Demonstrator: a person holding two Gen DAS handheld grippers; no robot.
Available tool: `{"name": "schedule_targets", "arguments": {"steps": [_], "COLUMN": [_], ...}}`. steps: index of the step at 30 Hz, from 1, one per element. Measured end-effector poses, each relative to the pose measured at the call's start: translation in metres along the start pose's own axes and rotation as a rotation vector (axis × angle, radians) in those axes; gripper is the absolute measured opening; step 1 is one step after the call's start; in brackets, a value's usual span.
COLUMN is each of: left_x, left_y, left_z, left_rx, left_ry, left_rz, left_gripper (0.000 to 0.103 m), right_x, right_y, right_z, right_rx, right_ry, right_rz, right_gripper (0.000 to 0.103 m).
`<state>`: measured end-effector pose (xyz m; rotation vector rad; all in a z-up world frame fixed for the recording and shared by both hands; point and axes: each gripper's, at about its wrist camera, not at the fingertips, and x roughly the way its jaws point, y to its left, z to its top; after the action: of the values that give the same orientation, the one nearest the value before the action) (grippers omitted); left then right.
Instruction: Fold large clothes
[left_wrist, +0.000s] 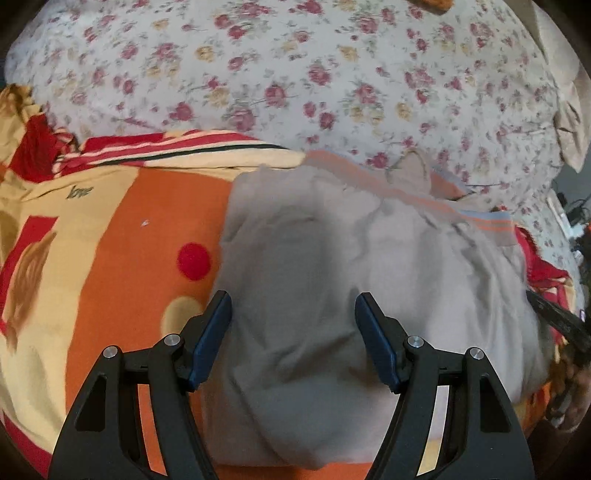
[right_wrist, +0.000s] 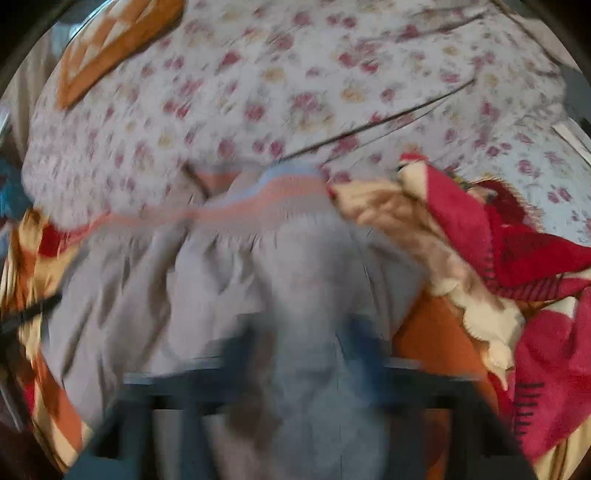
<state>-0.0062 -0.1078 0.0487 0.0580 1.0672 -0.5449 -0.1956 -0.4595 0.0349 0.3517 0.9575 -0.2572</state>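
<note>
Left gripper (left_wrist: 293, 332) fingers spread wide over the grey garment (left_wrist: 332, 277), holding nothing. Right gripper (right_wrist: 295, 354) too blurred to tell. Garment's striped waistband (left_wrist: 406, 192) sits upper centre; orange blanket (left_wrist: 129, 240) lies left, floral sheet (left_wrist: 295, 74) beyond.

right claw (right_wrist: 295, 354) motion-blurred, grip unreadable

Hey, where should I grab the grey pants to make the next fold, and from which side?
Grip the grey pants at the striped waistband, probably best: it is the firmest, straightest edge, lying along the far side next to the floral sheet. Come from above, reaching forward, with the open left gripper, pinching across the band.
</note>
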Motion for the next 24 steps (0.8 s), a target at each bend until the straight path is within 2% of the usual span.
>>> {"name": "schedule_targets", "arguments": {"steps": [1,3,5,8,10,11,12,13,14,15,18,24], "left_x": [0.0,-0.002,-0.003,-0.013,-0.027,-0.034,-0.038,-0.044,-0.046,-0.048,-0.045,-0.04], "left_y": [0.003,0.011,0.019,0.022,0.021,0.021,0.022,0.024,0.026,0.029,0.035,0.042], "left_z": [-0.001,-0.001,-0.003,-0.007,-0.014,-0.018,-0.021,-0.026,-0.03,-0.036,-0.049,-0.061], "left_rx": [-0.01,-0.04,-0.076,-0.096,-0.075,-0.061,-0.051,-0.039,-0.034,-0.03,-0.017,0.019], "left_ry": [-0.007,-0.004,0.009,0.015,0.001,-0.003,-0.004,0.0,0.006,0.022,0.076,0.11], "left_rz": [0.009,0.009,-0.011,-0.045,-0.094,-0.114,-0.124,-0.143,-0.156,-0.177,-0.212,-0.238], "left_gripper": [0.07,0.07,0.07,0.07,0.07,0.07,0.07,0.07,0.07,0.07,0.07,0.07], "right_x": [-0.004,-0.013,-0.014,-0.015,-0.032,-0.042,-0.054,-0.059,-0.066,-0.073,-0.074,-0.063], "right_y": [-0.003,-0.011,-0.024,-0.038,-0.036,-0.036,-0.035,-0.032,-0.031,-0.029,-0.021,-0.026], "right_z": [-0.004,-0.01,-0.014,-0.018,-0.02,-0.021,-0.025,-0.026,-0.032,-0.042,-0.065,-0.094], "right_rx": [0.003,0.014,0.034,0.102,0.118,0.132,0.14,0.14,0.137,0.126,0.09,0.12], "right_ry": [-0.011,-0.034,-0.043,-0.016,-0.046,-0.056,-0.064,-0.07,-0.082,-0.094,-0.04,-0.002], "right_rz": [0.007,0.006,-0.067,-0.004,0.059,0.09,0.119,0.131,0.147,0.162,0.168,0.132], "right_gripper": [0.003,0.002,0.002,0.002,0.005,0.011,0.04,0.073,0.081,0.081,0.081,0.081]}}
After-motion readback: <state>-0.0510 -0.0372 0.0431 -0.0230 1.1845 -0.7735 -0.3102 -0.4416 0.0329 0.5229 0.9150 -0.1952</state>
